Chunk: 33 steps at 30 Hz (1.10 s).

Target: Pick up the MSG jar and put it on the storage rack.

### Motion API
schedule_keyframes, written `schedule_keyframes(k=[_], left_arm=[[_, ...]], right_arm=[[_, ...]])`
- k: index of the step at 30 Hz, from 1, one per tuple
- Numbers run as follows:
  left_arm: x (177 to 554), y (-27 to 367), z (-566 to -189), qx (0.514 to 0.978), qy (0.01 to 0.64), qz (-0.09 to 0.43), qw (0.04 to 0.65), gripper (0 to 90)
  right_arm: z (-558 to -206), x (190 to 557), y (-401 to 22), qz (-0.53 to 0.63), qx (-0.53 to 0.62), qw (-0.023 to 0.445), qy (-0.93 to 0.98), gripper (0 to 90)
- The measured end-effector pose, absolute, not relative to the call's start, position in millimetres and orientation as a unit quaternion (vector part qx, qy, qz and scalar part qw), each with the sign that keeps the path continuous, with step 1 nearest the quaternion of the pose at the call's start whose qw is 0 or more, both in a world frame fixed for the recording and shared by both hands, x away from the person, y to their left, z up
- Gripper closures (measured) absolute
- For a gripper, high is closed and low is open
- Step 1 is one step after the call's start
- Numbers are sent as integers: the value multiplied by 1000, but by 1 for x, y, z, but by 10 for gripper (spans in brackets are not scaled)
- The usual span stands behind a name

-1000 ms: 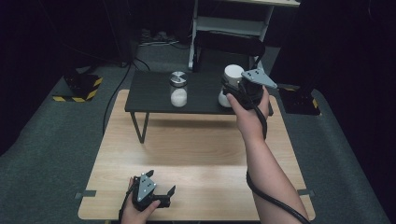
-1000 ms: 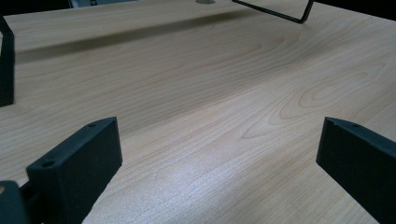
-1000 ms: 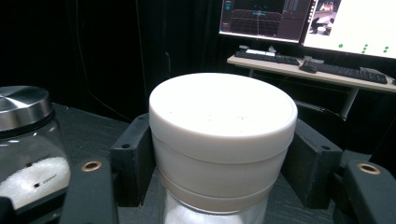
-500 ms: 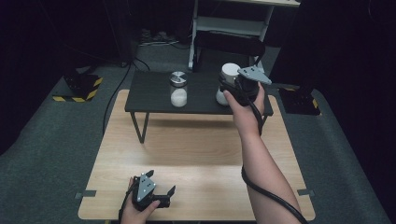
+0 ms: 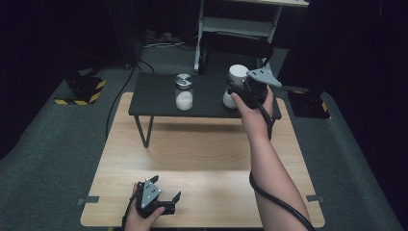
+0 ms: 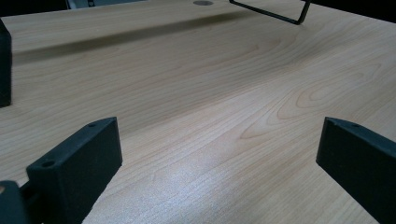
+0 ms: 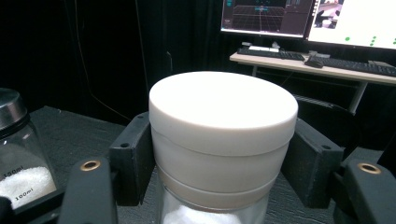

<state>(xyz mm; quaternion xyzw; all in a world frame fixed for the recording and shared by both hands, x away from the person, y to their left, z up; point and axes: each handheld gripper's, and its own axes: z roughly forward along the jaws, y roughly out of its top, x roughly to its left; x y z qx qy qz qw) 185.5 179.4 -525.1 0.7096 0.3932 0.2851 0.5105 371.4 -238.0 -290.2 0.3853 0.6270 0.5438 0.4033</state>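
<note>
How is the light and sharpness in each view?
High view: room dark, wooden table evenly lit. Left gripper view: soft glare on the wood, near black tongs slightly blurred. Right gripper view: white-lidded jar bright and sharp, monitors overexposed behind.

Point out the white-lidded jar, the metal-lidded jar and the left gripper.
white-lidded jar (image 7: 223, 105): right gripper view, top of its white lid.
metal-lidded jar (image 5: 184, 100): high view, glass body where the white grains sit.
left gripper (image 5: 175, 202): high view, midway between its two open fingertips.
</note>
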Motion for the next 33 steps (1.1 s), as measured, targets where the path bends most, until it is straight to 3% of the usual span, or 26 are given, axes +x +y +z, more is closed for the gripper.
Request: schedule_keyframes(k=[4, 8, 14, 15, 23, 33], left_arm=[[185, 179, -525, 709, 393, 285, 511, 6], [185, 179, -525, 709, 393, 285, 511, 6], [185, 179, -526, 709, 391, 287, 511, 6], [185, 179, -526, 709, 391, 287, 511, 6], [184, 179, -526, 710, 390, 288, 511, 6], [184, 178, -525, 711, 390, 288, 509, 6]], right_arm=[[-291, 371, -236, 542, 384, 408, 626, 314], [-291, 372, -238, 553, 380, 395, 627, 209], [-292, 371, -237, 557, 377, 393, 627, 130], [-292, 369, -235, 556, 378, 397, 624, 82], [-293, 366, -239, 561, 374, 391, 627, 4], [-300, 355, -249, 574, 365, 381, 626, 0]])
